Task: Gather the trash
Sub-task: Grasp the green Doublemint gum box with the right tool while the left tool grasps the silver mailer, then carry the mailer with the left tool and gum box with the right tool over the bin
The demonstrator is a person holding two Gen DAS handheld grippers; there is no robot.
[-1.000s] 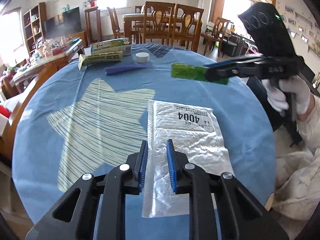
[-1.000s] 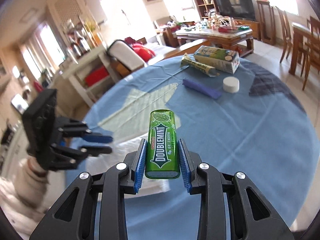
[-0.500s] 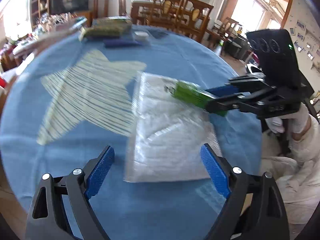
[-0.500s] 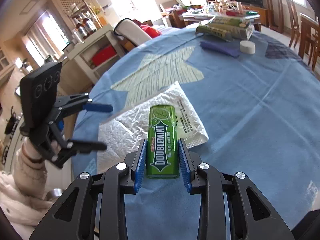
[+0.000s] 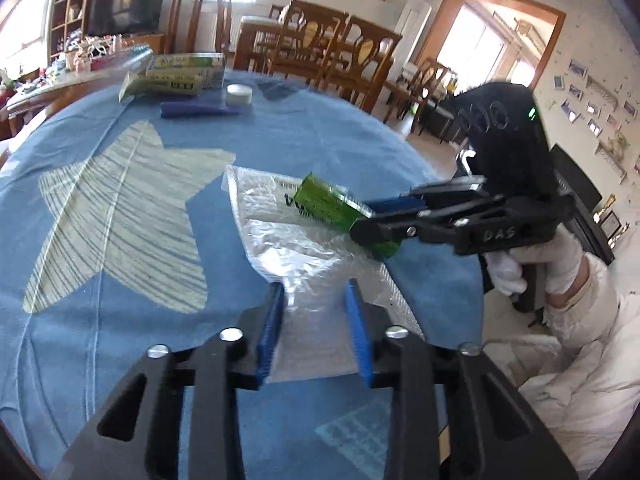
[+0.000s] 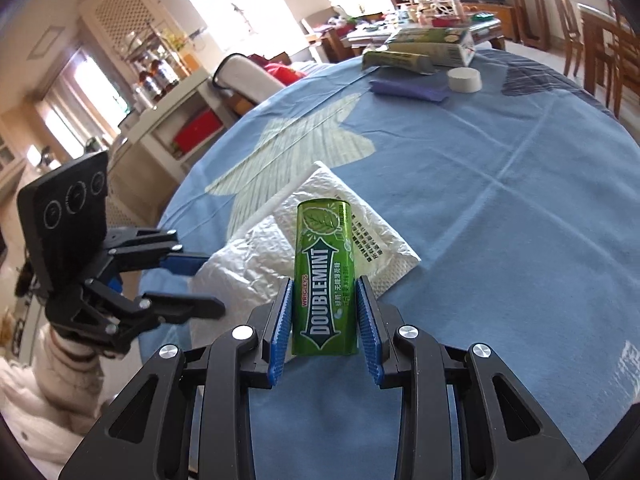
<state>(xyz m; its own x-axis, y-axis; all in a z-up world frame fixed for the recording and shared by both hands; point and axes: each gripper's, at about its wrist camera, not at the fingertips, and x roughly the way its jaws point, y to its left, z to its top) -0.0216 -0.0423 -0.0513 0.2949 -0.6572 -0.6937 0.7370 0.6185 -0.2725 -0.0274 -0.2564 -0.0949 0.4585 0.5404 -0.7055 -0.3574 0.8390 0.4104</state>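
A white plastic mailer bag (image 5: 304,248) (image 6: 256,256) lies on the blue tablecloth (image 5: 320,148). My left gripper (image 5: 314,304) (image 6: 204,280) stands at the bag's near edge. Its jaws are closing with the crumpled edge between the blue pads, and I see no firm pinch. My right gripper (image 6: 324,312) (image 5: 372,220) is shut on a green Doublemint gum box (image 6: 324,264) (image 5: 324,204). It holds the box tilted, just over the far part of the bag. A white-gloved hand (image 5: 560,264) grips the right gripper's handle.
At the far side of the table lie a green-and-white carton (image 5: 188,66), a toothpaste box (image 5: 160,84), a white cap (image 5: 239,94) and a dark blue strip (image 5: 196,110). Wooden chairs (image 5: 332,52) stand behind the table. The cloth has a pale star print (image 5: 120,208).
My left jaws swung wide open, then narrowed again around the bag's near edge. The right gripper sank with the gum box from above the table to just over the bag.
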